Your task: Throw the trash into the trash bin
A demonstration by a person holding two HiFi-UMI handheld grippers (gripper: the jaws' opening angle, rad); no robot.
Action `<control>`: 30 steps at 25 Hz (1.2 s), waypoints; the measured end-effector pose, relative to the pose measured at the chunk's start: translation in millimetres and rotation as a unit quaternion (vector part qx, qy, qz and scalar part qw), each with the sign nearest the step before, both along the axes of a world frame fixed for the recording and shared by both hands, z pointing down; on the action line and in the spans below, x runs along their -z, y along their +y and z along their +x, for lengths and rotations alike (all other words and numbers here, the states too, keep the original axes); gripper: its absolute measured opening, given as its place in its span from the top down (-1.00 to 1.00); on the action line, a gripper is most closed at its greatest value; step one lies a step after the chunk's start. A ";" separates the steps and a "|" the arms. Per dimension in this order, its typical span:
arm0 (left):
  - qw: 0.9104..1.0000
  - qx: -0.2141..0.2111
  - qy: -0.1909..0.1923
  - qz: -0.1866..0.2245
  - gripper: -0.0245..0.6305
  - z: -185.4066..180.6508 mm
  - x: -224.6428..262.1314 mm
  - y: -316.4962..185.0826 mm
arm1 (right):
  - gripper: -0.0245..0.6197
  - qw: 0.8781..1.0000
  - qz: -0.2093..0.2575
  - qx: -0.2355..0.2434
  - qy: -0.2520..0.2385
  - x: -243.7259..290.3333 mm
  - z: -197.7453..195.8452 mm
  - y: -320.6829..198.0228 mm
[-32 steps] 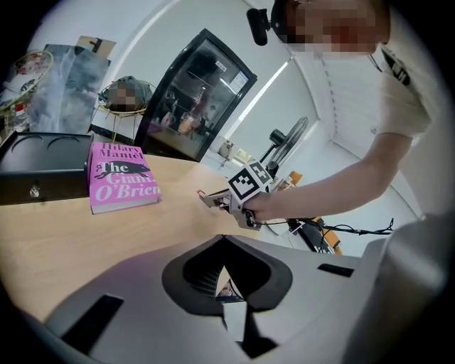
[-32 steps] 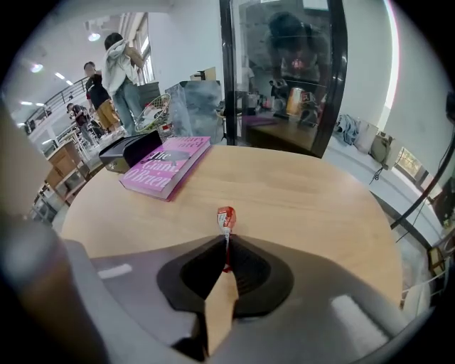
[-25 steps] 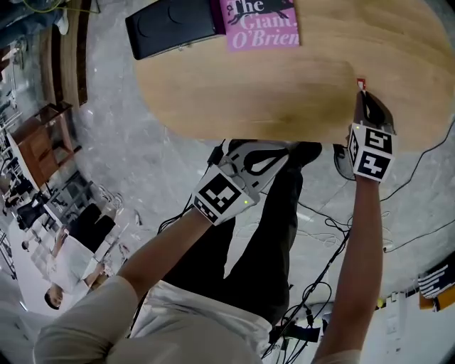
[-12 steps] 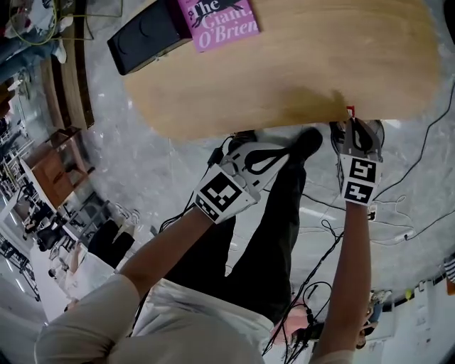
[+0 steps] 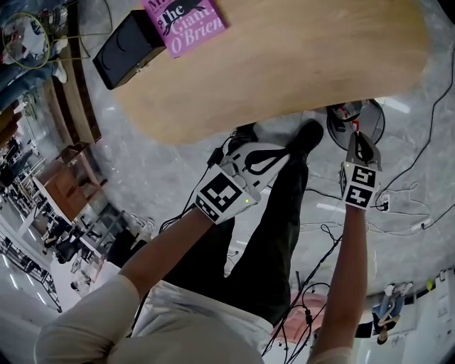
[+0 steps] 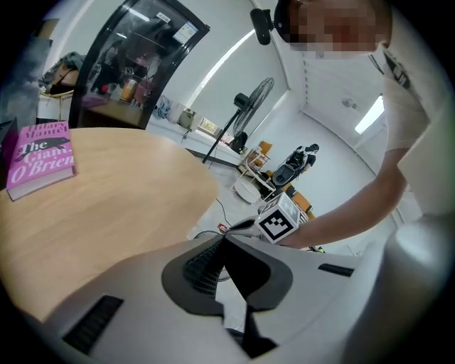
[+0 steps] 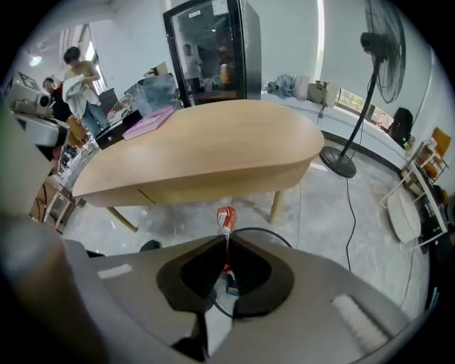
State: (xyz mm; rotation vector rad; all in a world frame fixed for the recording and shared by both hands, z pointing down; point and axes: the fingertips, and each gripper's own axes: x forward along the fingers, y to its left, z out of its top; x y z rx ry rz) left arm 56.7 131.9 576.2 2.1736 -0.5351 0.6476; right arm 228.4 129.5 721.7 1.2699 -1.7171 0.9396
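Red-and-white wrapper (image 7: 225, 215), i.e. the trash: a small crumpled sachet pinched at its lower end by the right tongs (image 7: 226, 240), whose jaws are closed on it. Its long axis runs along the jaw line, so the free end sticks out past the tips, pointing forward and steeply down. Just beyond that end, on the floor off the edge of the wooden worktop (image 5: 284, 57), stands the dark round trash bin (image 5: 334, 126); in the right gripper view its black rim arcs close behind the wrapper. Bin contents: a few red/white scraps in the head view, plus a small bluish item seen through the jaw gap; no more can be told. Judged relation: wrapper approx. over the bin mouth, so the drop should need only the jaws parting, perhaps w/ a slight advance first. Left tongs (image 6: 222, 238): jaws shut together, nothing btw. them, held over the person's legs, well apart from the bin; right hand clearly nearer. Far end of worktop: pink book (image 5: 186, 21) and black box (image 5: 124, 46), uninvolved.
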 end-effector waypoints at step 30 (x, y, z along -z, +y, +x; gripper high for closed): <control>1.000 -0.010 0.001 0.003 0.91 35.2 -2.3 5.4 | -0.23 0.993 -0.108 -0.042 -0.004 -70.4 40.2 75.9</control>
